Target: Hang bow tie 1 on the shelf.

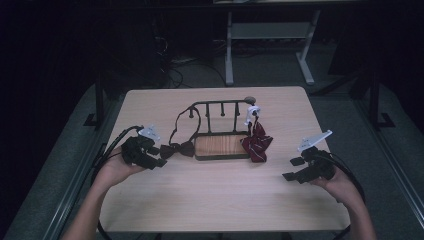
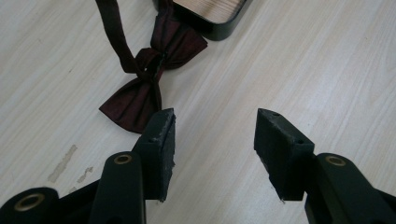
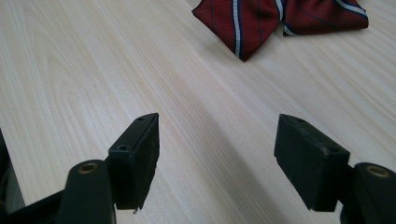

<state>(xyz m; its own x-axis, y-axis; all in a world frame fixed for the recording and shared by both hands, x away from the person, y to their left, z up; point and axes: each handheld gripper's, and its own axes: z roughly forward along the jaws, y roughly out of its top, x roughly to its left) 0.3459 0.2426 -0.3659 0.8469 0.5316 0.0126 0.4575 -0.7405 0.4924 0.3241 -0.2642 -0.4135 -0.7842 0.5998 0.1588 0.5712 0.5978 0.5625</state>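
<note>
Your two grippers, left [image 1: 159, 156] and right [image 1: 292, 169], rest gaping and empty near the table's [image 1: 215, 200] side edges; two bow ties, one dark maroon [image 1: 176, 149], one striped [image 1: 257, 141], flank one rack [image 1: 222, 145].

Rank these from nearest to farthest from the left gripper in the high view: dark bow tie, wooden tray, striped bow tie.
From the left gripper:
1. dark bow tie, right beside its jaws, left of the tray.
2. wooden tray, at the table's middle.
3. striped bow tie, at the tray's right end, hanging from the rack.
</note>
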